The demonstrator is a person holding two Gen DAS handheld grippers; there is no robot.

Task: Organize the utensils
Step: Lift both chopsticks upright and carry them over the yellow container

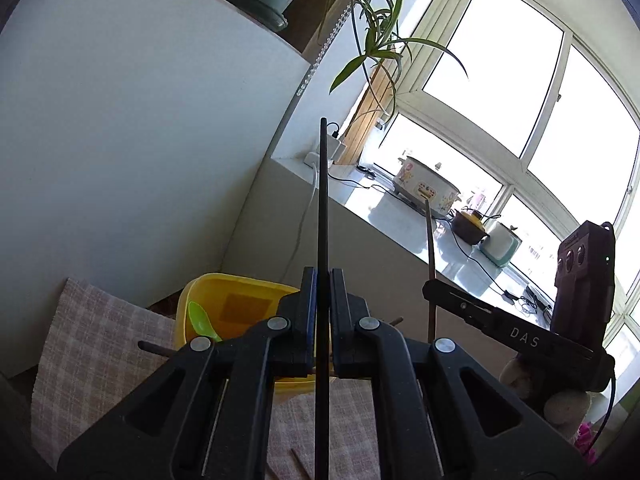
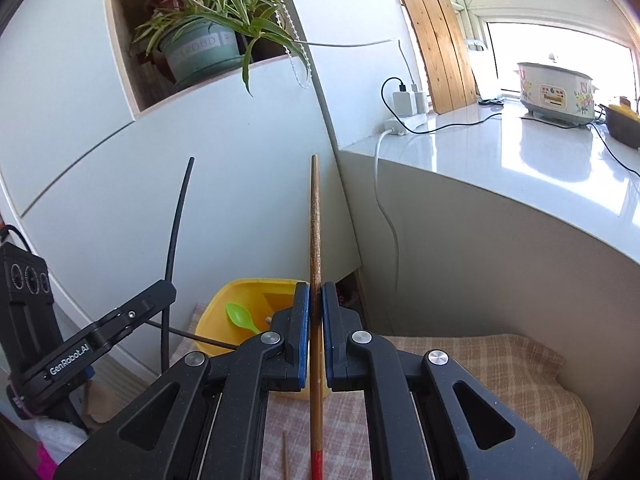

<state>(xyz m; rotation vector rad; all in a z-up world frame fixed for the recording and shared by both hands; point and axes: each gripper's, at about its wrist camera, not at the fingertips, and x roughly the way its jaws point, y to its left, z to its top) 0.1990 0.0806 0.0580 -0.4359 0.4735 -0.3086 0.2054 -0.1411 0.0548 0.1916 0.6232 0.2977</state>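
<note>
Left wrist view: our left tongs clamp black chopstick, upright above yellow tub holding green spoon. Right tongs clamp brown chopstick, near checked cloth.

Home kitchen corner, as far as I see: white counter under big windows with a floral slow cooker, chargers plugged in, potted spider plant in a cabinet niche, checked cloth below me.
</note>
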